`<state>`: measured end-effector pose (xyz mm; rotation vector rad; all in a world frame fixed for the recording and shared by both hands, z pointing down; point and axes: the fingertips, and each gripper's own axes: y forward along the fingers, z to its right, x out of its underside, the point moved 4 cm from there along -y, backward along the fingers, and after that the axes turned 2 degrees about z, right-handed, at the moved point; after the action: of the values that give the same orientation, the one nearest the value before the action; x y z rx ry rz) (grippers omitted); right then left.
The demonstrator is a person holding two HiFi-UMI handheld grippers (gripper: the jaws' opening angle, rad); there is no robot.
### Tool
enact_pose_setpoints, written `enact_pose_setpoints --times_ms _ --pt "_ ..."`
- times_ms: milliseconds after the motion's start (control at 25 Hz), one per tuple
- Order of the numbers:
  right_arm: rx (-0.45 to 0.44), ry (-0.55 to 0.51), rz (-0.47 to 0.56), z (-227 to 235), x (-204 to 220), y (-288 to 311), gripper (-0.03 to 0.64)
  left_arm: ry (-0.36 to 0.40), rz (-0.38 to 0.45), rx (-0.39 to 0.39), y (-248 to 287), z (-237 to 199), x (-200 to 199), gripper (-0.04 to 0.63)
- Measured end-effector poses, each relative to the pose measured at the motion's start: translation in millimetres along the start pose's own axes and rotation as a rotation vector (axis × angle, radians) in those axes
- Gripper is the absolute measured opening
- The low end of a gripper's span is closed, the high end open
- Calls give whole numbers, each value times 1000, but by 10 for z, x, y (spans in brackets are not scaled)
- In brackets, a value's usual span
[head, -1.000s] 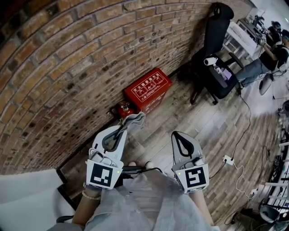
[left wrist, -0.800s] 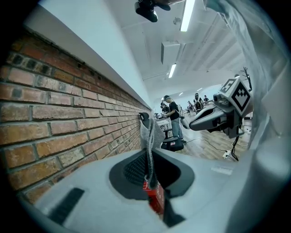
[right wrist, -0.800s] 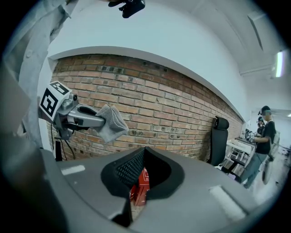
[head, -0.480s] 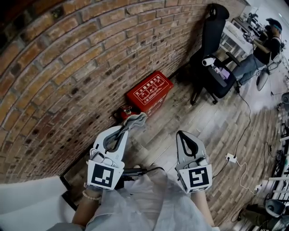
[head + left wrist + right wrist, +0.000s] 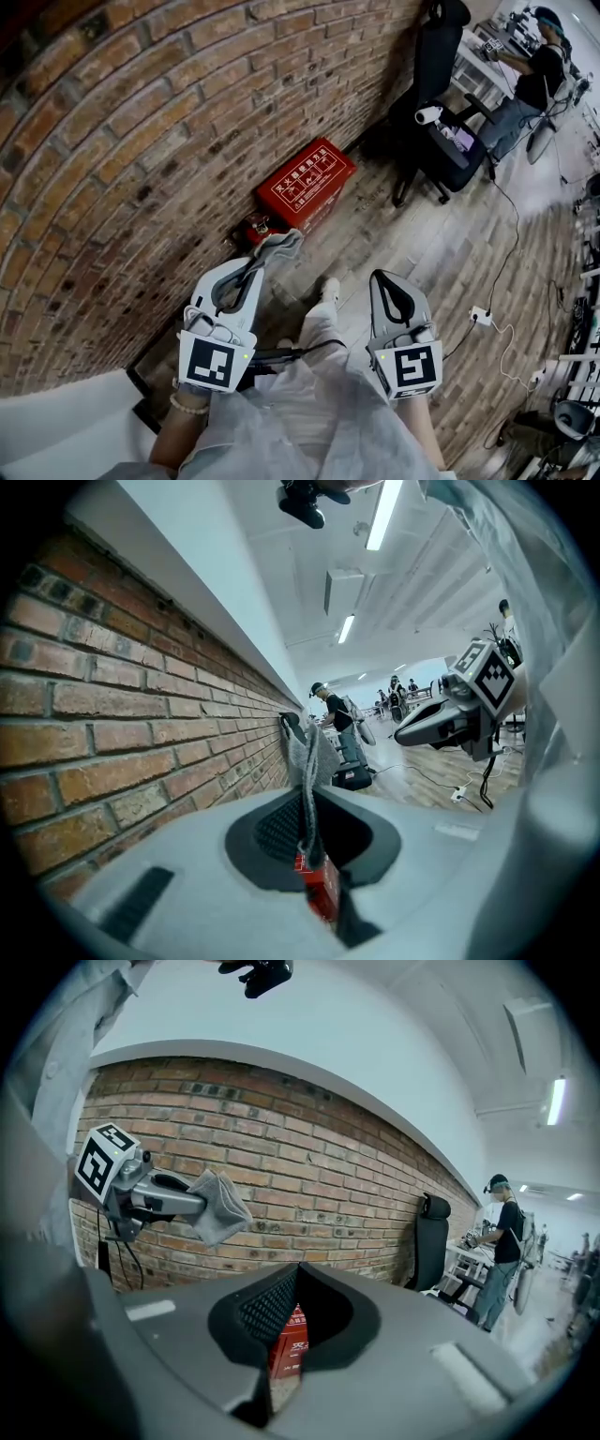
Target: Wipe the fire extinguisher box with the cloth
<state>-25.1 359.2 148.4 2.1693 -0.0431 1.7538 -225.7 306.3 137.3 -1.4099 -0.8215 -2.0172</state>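
The red fire extinguisher box (image 5: 307,184) stands on the wood floor against the brick wall, with a small red extinguisher (image 5: 255,228) at its near end. My left gripper (image 5: 256,267) is shut on a grey cloth (image 5: 278,246), which hangs from the tips just short of the extinguisher. In the left gripper view the cloth (image 5: 309,757) rises between the jaws, and the box (image 5: 323,892) shows below it. My right gripper (image 5: 385,282) is shut and holds nothing, out to the right over bare floor. The box (image 5: 289,1340) shows past its jaws, and the cloth (image 5: 217,1206) shows at the left.
A black office chair (image 5: 433,89) stands past the box by the wall. A person (image 5: 534,80) works at a desk at the far right. A white power strip (image 5: 481,317) and cables lie on the floor at the right. My shoe (image 5: 328,289) is between the grippers.
The view has shifted and my leg and shoe have stepped forward between the grippers. Both grippers keep their pose, with the cloth still held in the left one.
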Motion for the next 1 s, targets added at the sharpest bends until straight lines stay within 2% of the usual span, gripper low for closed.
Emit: enact_pose_setpoints --times_ms 320,1000 --pt "-25 12 3 420 49 433 5 22 -12 -17 485 -138 -57 8" --pt "-208 25 -42 1752 251 1770 5 -60 -138 -117 2260 -492 0 8"
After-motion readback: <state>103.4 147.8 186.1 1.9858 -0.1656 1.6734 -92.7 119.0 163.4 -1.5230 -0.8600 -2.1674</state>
